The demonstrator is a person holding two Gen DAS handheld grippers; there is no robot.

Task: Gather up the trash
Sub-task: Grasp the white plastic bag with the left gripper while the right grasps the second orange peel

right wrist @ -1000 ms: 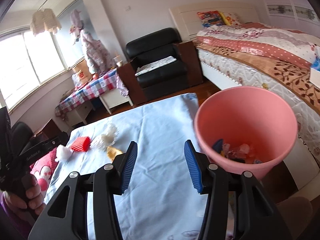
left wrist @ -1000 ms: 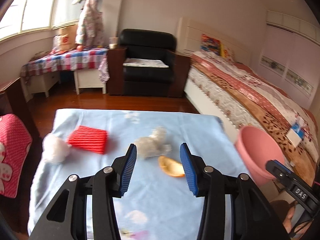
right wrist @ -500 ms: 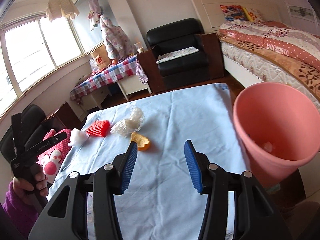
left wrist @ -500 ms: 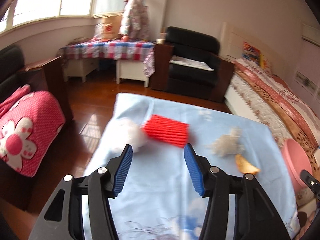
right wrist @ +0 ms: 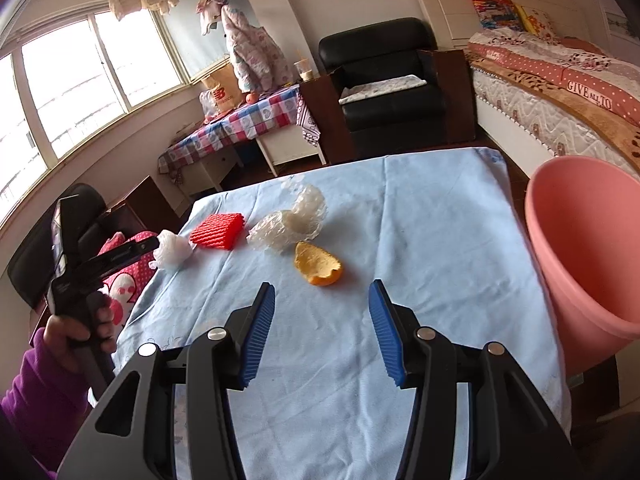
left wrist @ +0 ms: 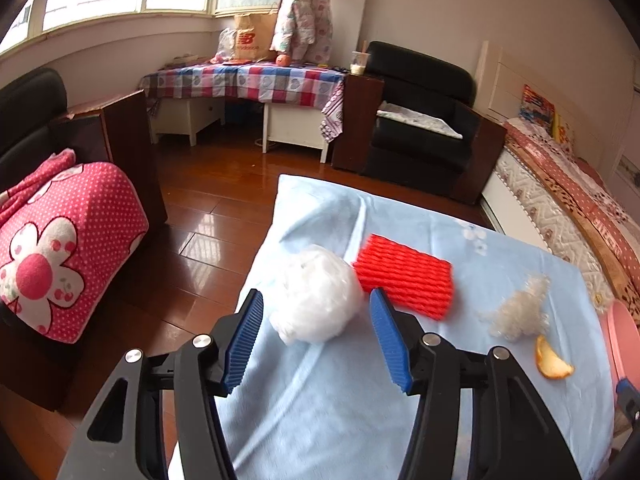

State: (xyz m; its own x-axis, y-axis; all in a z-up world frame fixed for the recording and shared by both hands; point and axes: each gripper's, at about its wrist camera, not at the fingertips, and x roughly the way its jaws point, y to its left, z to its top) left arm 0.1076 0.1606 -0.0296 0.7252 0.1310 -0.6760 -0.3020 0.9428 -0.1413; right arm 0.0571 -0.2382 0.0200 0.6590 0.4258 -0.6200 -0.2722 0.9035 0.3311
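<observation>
A white crumpled wad [left wrist: 316, 296] lies at the left edge of the blue-clothed table [left wrist: 400, 400]. My left gripper [left wrist: 316, 336] is open with the wad just ahead between its blue pads, not touching. A red foam net [left wrist: 406, 282], clear crumpled plastic [left wrist: 516, 314] and an orange peel [left wrist: 552, 364] lie to its right. In the right wrist view my right gripper [right wrist: 322, 334] is open and empty, a little short of the orange peel [right wrist: 318, 268]. The wad [right wrist: 172, 250], red net [right wrist: 218, 230] and plastic [right wrist: 288, 226] lie beyond. The pink bin [right wrist: 588, 252] stands at the right.
A pink dotted cushion on a dark chair [left wrist: 60, 248] stands left of the table. A black armchair [left wrist: 420, 120], a checked-cloth desk [left wrist: 244, 80] and a bed [right wrist: 560, 96] lie beyond. The left table edge drops to wood floor [left wrist: 200, 232].
My left gripper swung left from the plastic and peel to the white wad and moved closer to it. My right gripper turned away from the bin toward the orange peel.
</observation>
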